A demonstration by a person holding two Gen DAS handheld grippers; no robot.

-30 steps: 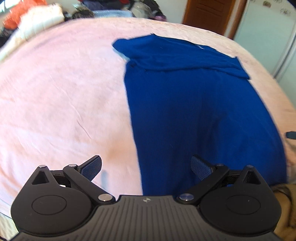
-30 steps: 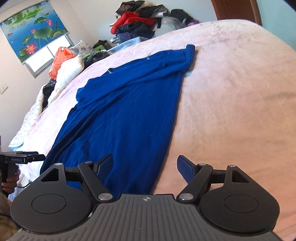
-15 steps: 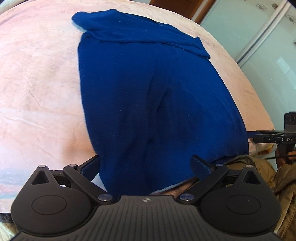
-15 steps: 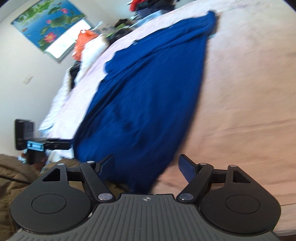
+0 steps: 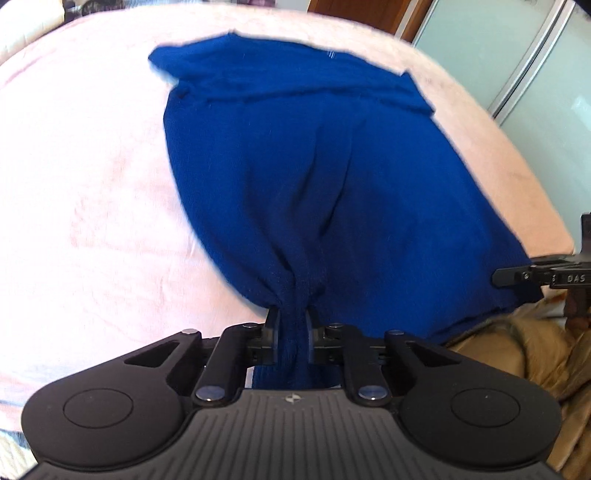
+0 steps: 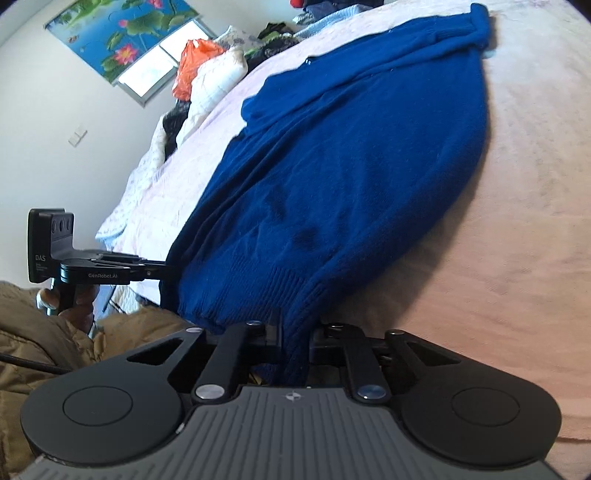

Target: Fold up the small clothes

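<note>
The blue sweater point(image 5: 332, 177) lies flat on the pink blanket point(image 5: 85, 184), stretching straight away from both tongs — its long axis runs from the ribbed hem at the near edge of the bed out to the sleeves, which are already folded across the far end. That axis is what the coming move turns on: a fold that carries the hem forward, away from the holder and toward the sleeves, would halve the garment along its length.

The left gripper point(image 5: 291, 328) is closed tight on a bunched pinch of the hem, cloth gathered into a rope between its fingers and creases fanning out ahead of it. The right gripper point(image 6: 295, 336) is likewise clamped on the hem, at the corner where the ribbing point(image 6: 258, 291) turns up the side edge. Each tool shows at the edge of the other's view — so both sit on the same near hem, one toward each side, neither clearly nearer the far end. My judgement is that they must travel forward together and level, or the fold will skew.

Beyond the sweater, ahead and left of the right gripper, a heap of clothes and an orange bag point(image 6: 192, 66) sit at the far side of the bed under a lotus-print blind point(image 6: 122, 33). Ahead and right of the left gripper stands a pale wardrobe door point(image 5: 517, 62).
</note>
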